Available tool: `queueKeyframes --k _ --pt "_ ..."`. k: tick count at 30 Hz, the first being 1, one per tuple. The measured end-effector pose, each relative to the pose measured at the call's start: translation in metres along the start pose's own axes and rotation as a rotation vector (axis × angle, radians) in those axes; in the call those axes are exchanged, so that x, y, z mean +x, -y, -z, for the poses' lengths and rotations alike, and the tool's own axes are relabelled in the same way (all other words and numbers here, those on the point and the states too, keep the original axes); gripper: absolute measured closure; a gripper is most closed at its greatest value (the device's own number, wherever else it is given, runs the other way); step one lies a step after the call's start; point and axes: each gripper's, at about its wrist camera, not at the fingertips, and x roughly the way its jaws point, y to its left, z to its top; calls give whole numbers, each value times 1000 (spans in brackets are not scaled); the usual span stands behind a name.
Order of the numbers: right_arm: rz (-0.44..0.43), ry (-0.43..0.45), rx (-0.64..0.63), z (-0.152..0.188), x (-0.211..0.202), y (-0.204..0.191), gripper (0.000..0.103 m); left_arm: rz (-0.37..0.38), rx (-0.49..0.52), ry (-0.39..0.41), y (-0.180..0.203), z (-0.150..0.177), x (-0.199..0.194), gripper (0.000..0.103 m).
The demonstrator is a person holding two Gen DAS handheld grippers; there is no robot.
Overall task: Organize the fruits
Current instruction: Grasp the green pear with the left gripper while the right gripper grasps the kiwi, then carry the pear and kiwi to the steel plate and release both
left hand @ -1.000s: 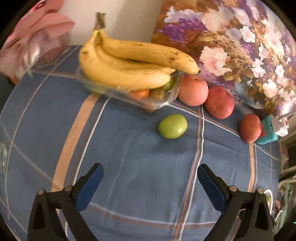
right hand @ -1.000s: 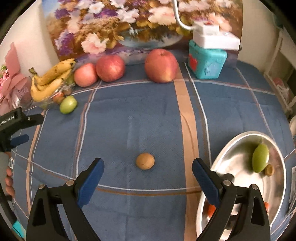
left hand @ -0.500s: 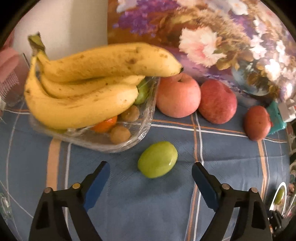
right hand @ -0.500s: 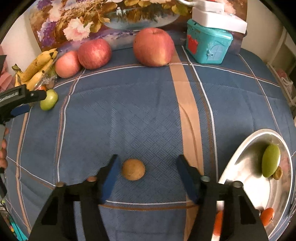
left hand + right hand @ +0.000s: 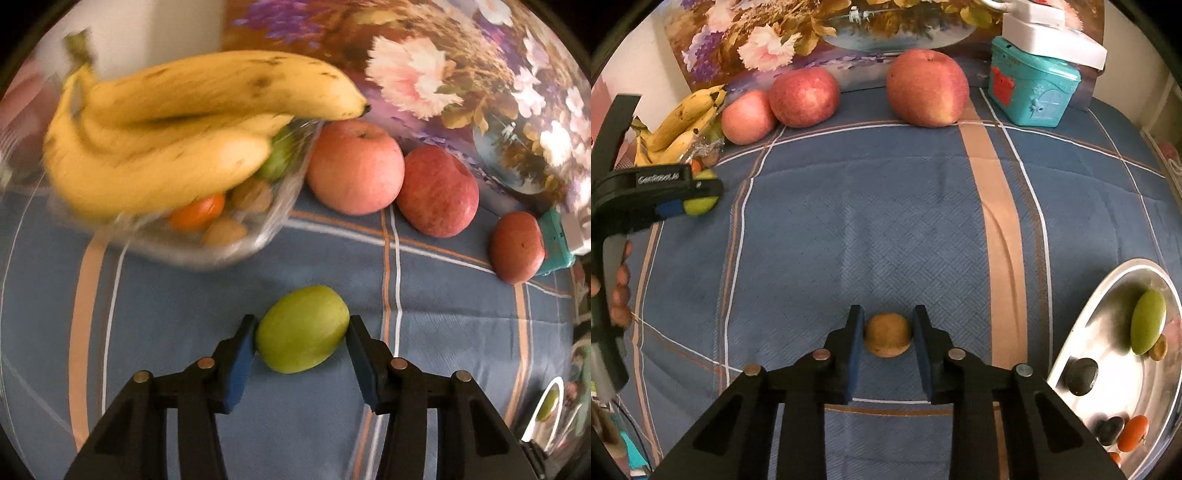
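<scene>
Left gripper (image 5: 301,338) fingers clamped on green fruit (image 5: 303,328), right gripper (image 5: 888,334) clamping brown fruit (image 5: 888,334), bananas (image 5: 177,136) blurred

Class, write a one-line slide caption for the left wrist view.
Left hand-held gripper closes around a green fruit on the blue plaid cloth, in front of a clear tray of bananas.
</scene>
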Motion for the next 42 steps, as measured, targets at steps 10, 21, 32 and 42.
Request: queueKeyframes --k 10,21,32,42 --pt "-21 26 5 22 -31 -2 75 85 -182 -26 4 83 -32 51" --pt "-22 76 -5 68 -82 -3 75 157 -259 -12 17 153 -84 51" --pt "-25 90 19 92 -103 22 75 253 -232 11 46 180 -105 51" --pt "95 153 228 74 -113 116 75 328 4 -9 126 187 -95 51"
